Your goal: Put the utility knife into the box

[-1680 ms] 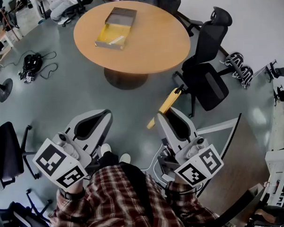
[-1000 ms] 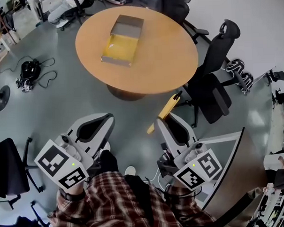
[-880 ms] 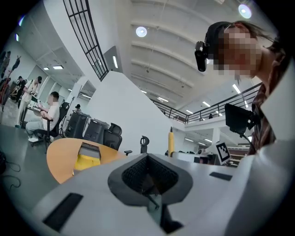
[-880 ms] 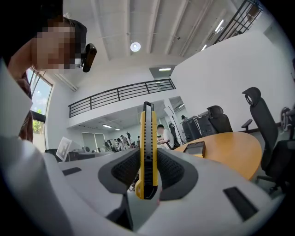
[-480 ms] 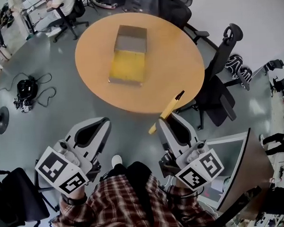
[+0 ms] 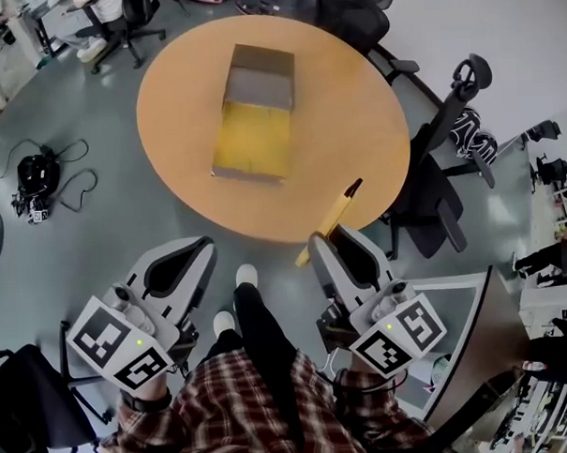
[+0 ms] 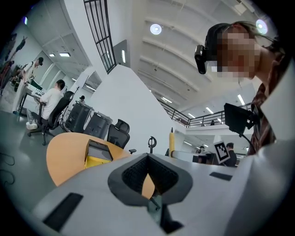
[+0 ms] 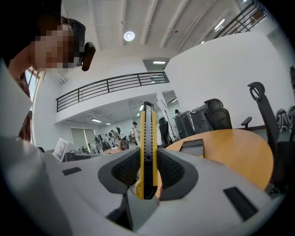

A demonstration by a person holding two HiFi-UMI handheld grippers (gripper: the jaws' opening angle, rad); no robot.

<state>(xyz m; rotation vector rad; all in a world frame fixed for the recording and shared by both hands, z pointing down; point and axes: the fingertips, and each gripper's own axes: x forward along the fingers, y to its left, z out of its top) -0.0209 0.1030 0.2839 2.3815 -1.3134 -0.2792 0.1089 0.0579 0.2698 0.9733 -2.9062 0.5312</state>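
An open box point(image 6: 252, 128) with a yellow inside and a grey lid lies on the round wooden table point(image 6: 354, 114). My right gripper point(image 6: 316, 242) is shut on the yellow utility knife point(image 6: 335, 213); the knife sticks out forward over the table's near edge, short of the box. In the right gripper view the knife point(image 8: 148, 133) stands upright between the pads of the right gripper point(image 8: 147, 162), with the box point(image 8: 192, 147) beyond it. My left gripper point(image 6: 204, 245) hangs over the floor near the table, shut and empty. The left gripper view shows the left gripper point(image 7: 147, 159) and the box point(image 7: 97, 154) behind it.
Black office chairs point(image 6: 437, 162) stand to the right of the table, and more point(image 6: 345, 10) at its far side. A chair point(image 6: 19, 411) is at my lower left. A black device with cables point(image 6: 36, 177) lies on the floor at left. My shoes point(image 6: 244, 275) are below me.
I have walked up to the table, so the table and the box are nearer and more square to me. The right gripper still holds the knife; the left stays shut.
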